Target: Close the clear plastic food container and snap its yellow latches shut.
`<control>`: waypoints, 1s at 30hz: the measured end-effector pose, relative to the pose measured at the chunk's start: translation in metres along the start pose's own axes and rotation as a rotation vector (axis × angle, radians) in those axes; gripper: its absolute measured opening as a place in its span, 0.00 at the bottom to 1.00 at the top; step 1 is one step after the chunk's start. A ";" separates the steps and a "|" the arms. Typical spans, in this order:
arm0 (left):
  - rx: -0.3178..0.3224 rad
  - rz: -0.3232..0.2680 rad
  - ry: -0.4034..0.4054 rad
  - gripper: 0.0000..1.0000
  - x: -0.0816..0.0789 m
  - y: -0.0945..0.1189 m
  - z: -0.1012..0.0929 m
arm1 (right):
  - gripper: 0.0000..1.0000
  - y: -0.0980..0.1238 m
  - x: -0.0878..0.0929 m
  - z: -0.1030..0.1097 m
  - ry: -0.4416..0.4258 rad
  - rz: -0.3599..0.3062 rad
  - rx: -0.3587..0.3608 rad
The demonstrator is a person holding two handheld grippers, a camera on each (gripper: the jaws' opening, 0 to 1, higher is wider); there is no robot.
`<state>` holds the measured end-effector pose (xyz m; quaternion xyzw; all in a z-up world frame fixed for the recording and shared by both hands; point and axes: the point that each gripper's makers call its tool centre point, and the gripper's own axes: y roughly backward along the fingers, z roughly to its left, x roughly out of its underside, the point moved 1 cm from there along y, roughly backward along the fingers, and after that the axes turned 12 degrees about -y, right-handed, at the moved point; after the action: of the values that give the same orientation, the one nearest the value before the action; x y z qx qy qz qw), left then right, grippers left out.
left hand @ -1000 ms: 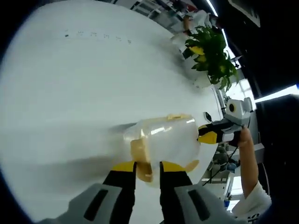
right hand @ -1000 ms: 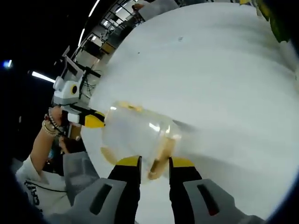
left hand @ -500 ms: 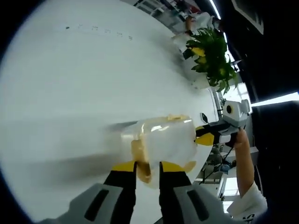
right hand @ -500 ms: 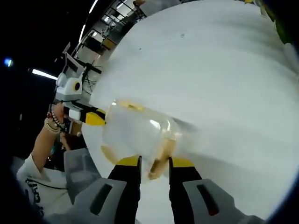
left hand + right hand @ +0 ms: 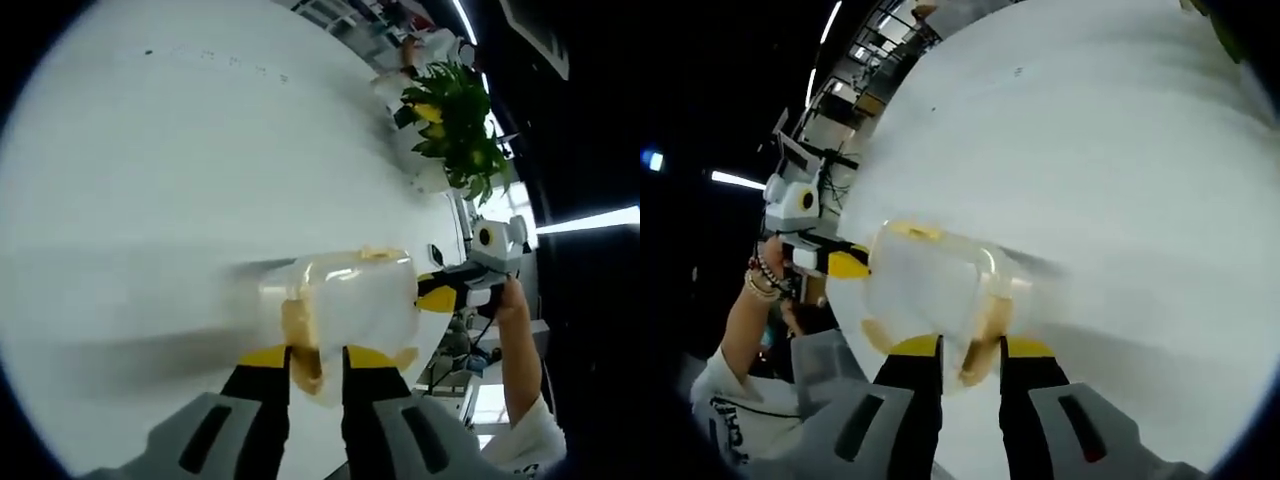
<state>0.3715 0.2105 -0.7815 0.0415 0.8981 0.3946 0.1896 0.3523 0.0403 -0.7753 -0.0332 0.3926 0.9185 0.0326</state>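
The clear plastic container [image 5: 352, 298] lies lid-on between both grippers over the white table [image 5: 180, 160]. My left gripper [image 5: 317, 360] is shut on the yellow latch [image 5: 300, 338] at the container's near end. The right gripper [image 5: 443, 294] shows at the far end, held by a hand [image 5: 512, 335]. In the right gripper view the same container [image 5: 930, 288] sits just ahead. There my right gripper [image 5: 972, 350] is shut on the yellow latch [image 5: 985, 330] of that end. The left gripper [image 5: 845, 264] meets the opposite end. Another latch [image 5: 912, 231] shows on the container's top edge.
A potted green plant [image 5: 452, 118] stands at the table's far edge in the left gripper view. A braceleted wrist [image 5: 762, 280] and white sleeve [image 5: 735, 425] show at the left of the right gripper view. Dark room and ceiling lights lie beyond the table [image 5: 1120, 160].
Both views have drifted slightly with the hands. Each gripper stays clamped on its end of the container, which has not visibly shifted between them.
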 end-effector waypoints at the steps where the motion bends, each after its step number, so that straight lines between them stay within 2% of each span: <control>1: 0.002 -0.002 0.004 0.13 -0.001 -0.001 0.001 | 0.17 -0.001 0.001 0.000 -0.020 0.006 -0.011; 2: 0.005 -0.005 0.012 0.14 0.000 -0.002 0.000 | 0.17 -0.001 0.000 -0.001 -0.026 0.004 -0.014; 3: 0.008 -0.006 0.015 0.15 -0.001 -0.005 0.000 | 0.16 -0.004 0.005 0.013 -0.011 0.017 -0.100; 4: 0.007 -0.002 0.011 0.15 -0.001 -0.004 -0.001 | 0.16 -0.002 0.003 0.006 -0.054 -0.012 -0.048; 7: -0.005 0.000 -0.014 0.15 -0.001 -0.005 -0.002 | 0.17 0.001 0.007 0.010 -0.024 -0.016 -0.055; 10: -0.002 -0.002 -0.017 0.15 -0.001 -0.005 -0.002 | 0.18 0.002 0.010 0.015 0.010 -0.008 -0.027; 14: -0.009 -0.017 -0.086 0.17 -0.003 -0.006 -0.003 | 0.20 0.003 0.005 0.012 0.034 -0.009 -0.014; 16: -0.010 -0.025 -0.093 0.18 -0.002 -0.005 -0.004 | 0.22 0.004 0.004 0.012 0.028 -0.015 0.000; 17: -0.011 -0.029 -0.096 0.18 -0.003 -0.005 -0.004 | 0.23 0.003 0.003 0.011 0.068 -0.015 0.024; 20: -0.042 -0.113 -0.145 0.18 -0.011 0.000 0.000 | 0.23 0.007 -0.002 0.010 0.184 -0.018 0.110; 21: -0.063 -0.145 -0.154 0.20 -0.016 0.004 0.004 | 0.20 0.011 -0.010 0.010 0.255 -0.055 0.153; 22: -0.070 -0.172 -0.159 0.24 -0.019 0.008 0.005 | 0.18 0.013 -0.013 0.011 0.271 -0.071 0.160; 23: -0.078 -0.225 -0.155 0.27 -0.026 0.014 0.006 | 0.18 0.017 -0.020 0.013 0.274 -0.110 0.182; 25: -0.081 -0.323 -0.126 0.24 -0.038 0.026 0.006 | 0.15 0.025 -0.033 0.021 0.266 -0.170 0.164; 27: -0.073 -0.397 -0.108 0.18 -0.046 0.035 0.003 | 0.08 0.028 -0.041 0.028 0.272 -0.213 0.147; 29: -0.049 -0.483 -0.154 0.07 -0.054 0.044 -0.009 | 0.03 0.026 -0.044 0.040 0.289 -0.234 0.109; 30: -0.038 -0.498 -0.164 0.02 -0.054 0.045 -0.015 | 0.00 0.024 -0.045 0.043 0.293 -0.243 0.095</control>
<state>0.4124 0.2193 -0.7231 -0.1523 0.8547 0.3479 0.3539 0.3937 0.0536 -0.7243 -0.2122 0.4291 0.8737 0.0872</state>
